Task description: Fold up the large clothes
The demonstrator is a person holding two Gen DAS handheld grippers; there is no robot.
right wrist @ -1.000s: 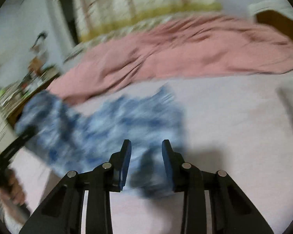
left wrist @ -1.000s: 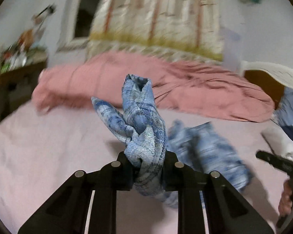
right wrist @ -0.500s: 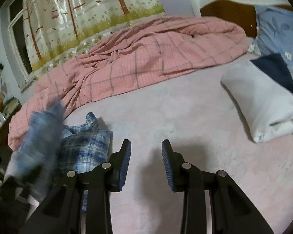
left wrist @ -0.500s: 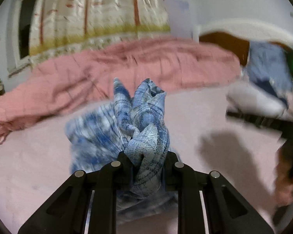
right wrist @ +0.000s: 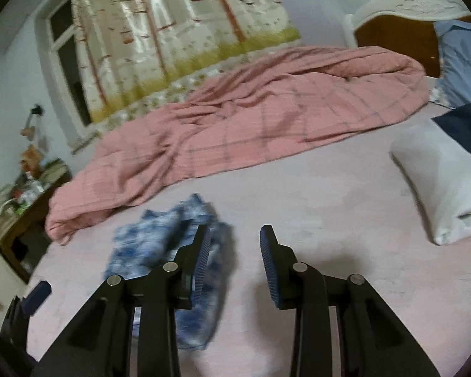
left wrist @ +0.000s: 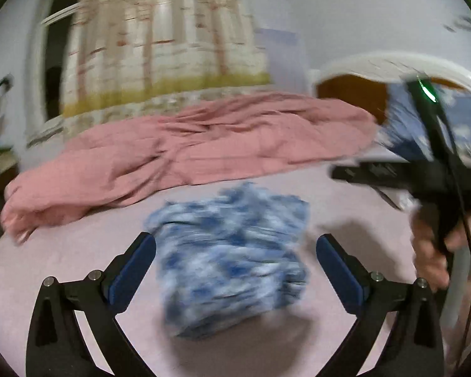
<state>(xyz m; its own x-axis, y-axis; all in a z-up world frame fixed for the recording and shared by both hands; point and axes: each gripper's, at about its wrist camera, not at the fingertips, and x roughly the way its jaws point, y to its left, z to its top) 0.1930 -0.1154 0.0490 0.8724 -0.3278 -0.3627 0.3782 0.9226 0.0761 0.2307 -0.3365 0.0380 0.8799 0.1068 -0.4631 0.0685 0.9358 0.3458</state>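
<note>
A blue and white plaid garment [left wrist: 232, 260] lies in a blurred, folded heap on the pink bed sheet [left wrist: 62, 270]. My left gripper [left wrist: 235, 251] is wide open and empty, with the heap between and beyond its fingers. In the right wrist view the garment [right wrist: 169, 251] lies left of and partly behind my right gripper [right wrist: 235, 245], which is open and empty above the sheet. The right gripper and the hand holding it also show at the right of the left wrist view [left wrist: 430, 182].
A rumpled pink quilt [right wrist: 251, 119] lies across the back of the bed. A white folded item [right wrist: 439, 182] and blue pillows [right wrist: 464, 59] sit at the right by the headboard [right wrist: 392, 28]. A cluttered table [right wrist: 22, 194] stands at the left.
My left gripper opened and let go of the plaid garment, which dropped onto the sheet. The right gripper stayed open and shifted slightly.
</note>
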